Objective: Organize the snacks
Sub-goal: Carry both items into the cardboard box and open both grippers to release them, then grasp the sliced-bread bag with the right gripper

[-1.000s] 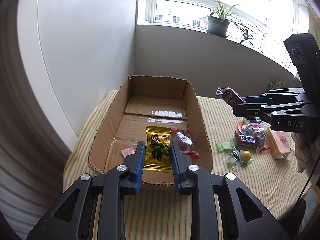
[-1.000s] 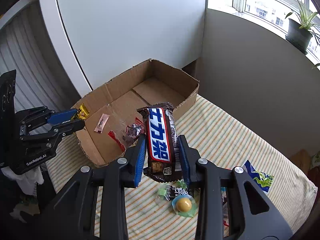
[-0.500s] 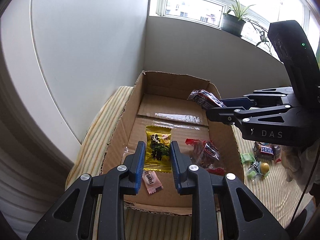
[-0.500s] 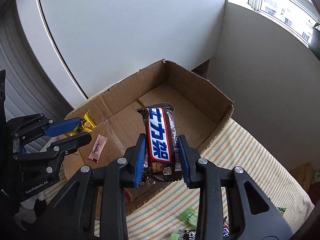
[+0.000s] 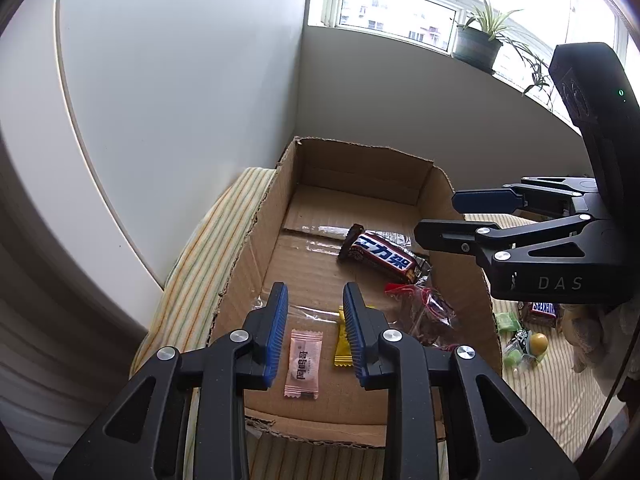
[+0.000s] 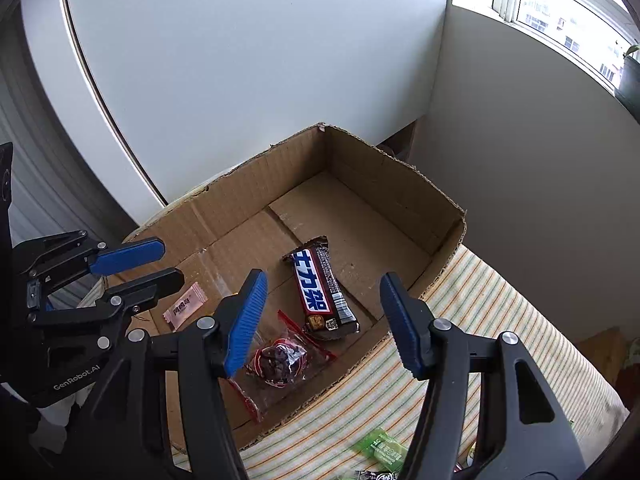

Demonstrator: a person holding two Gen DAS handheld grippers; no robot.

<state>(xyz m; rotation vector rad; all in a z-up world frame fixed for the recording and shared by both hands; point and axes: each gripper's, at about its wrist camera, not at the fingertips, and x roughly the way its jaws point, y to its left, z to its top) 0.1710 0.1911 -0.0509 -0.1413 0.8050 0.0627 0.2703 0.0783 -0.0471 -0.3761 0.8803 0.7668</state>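
Observation:
An open cardboard box (image 5: 256,240) (image 6: 400,184) sits on a striped cloth. Inside lie a Snickers bar (image 5: 380,258) (image 6: 322,290), a clear red-edged packet of dark snacks (image 5: 430,314) (image 6: 280,360), a pink candy (image 5: 303,362) (image 6: 185,307) and a yellow packet (image 5: 344,346), partly hidden behind my left finger. My left gripper (image 5: 316,320) (image 6: 140,262) is open and empty over the box's near end. My right gripper (image 6: 322,320) (image 5: 452,216) is open and empty above the Snickers bar.
More snacks lie on the cloth right of the box: a second Snickers bar (image 5: 542,312), green candies (image 5: 510,326) (image 6: 380,450) and a yellow ball candy (image 5: 538,342). A white wall stands behind the box. Potted plants (image 5: 478,40) stand on the windowsill.
My left gripper opened and let the yellow packet fall into the box. My right gripper opened and dropped the Snickers bar into the box.

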